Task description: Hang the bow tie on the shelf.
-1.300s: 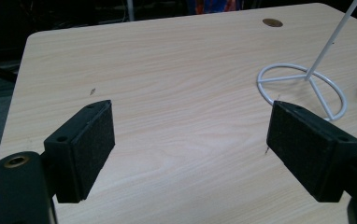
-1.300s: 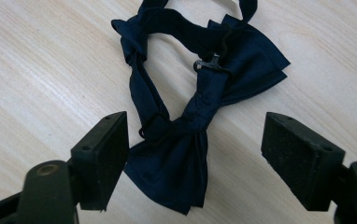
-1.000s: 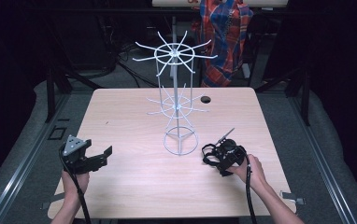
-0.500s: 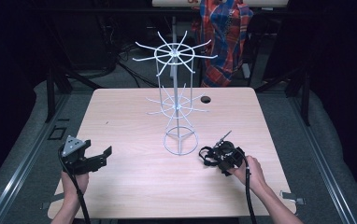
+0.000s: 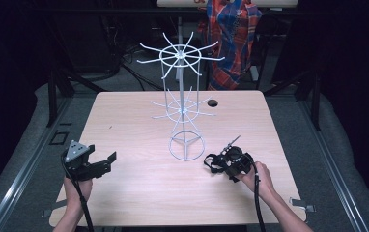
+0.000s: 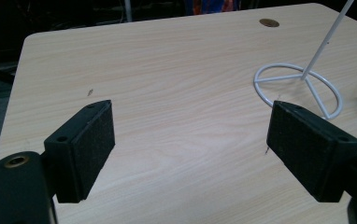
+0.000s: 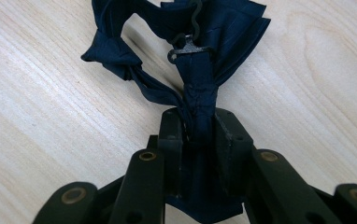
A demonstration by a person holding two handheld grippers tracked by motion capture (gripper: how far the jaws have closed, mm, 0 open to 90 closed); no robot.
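Jaws of right gripper point(image 7: 199, 140) clamped on navy bow tie point(image 7: 186, 56) — left gripper point(image 6: 190, 149) jaws wide apart, no legible writing.

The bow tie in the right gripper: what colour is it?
Dark navy blue; the bow tie shows best in the right gripper view, pinched in the right gripper.

Your table point(image 5: 139, 203) is pale wood with rounded corners and a dark round hole point(image 5: 213, 103) near its far edge. Grey floor point(image 5: 33, 140) surrounds it, with metal rails point(image 5: 13, 193) along both sides. Beyond the far edge the room lies dark; cables point(image 5: 124, 72) trail there, and plaid cloth point(image 5: 231, 38) hangs.
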